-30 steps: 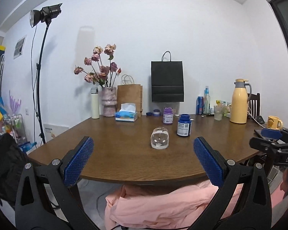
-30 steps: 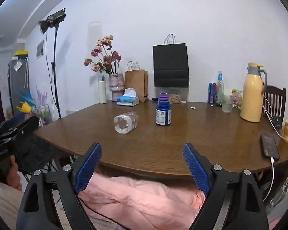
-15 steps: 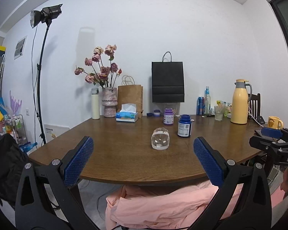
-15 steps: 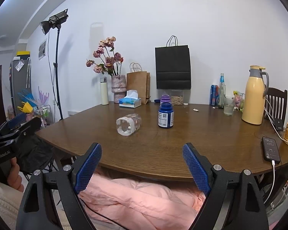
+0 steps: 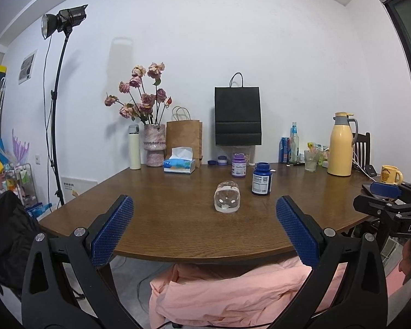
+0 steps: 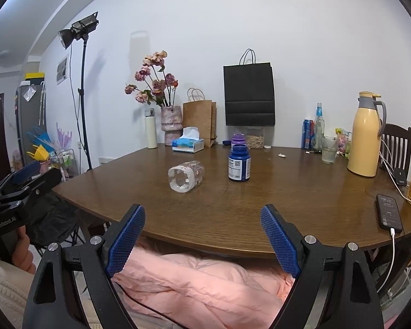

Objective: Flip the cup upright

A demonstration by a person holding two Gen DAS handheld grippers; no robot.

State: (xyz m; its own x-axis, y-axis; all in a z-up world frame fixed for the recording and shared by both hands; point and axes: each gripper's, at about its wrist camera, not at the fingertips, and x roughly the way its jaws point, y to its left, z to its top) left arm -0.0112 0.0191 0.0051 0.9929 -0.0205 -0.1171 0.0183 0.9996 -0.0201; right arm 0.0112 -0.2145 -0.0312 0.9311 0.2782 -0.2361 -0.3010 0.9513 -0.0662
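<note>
A clear glass cup (image 5: 227, 196) lies on its side on the brown wooden table (image 5: 178, 227), with one end facing me. It also shows in the right wrist view (image 6: 185, 176), left of centre. My left gripper (image 5: 204, 220) is open and empty, held before the table's near edge, well short of the cup. My right gripper (image 6: 202, 229) is open and empty, also at the near edge, with the cup ahead and slightly left. The right gripper shows at the right edge of the left wrist view (image 5: 389, 200).
A blue pill bottle (image 6: 239, 162) stands just right of the cup, a purple one (image 5: 238, 165) behind it. Tissue box (image 5: 179, 162), vase, paper bags, yellow jug (image 6: 365, 134), a glass and a yellow mug (image 5: 391, 174) line the far and right sides. A phone (image 6: 389, 213) lies at the right edge.
Both grippers have risen slightly and edged toward the table; the cup sits a little lower in the views. Nothing on the table has moved.
</note>
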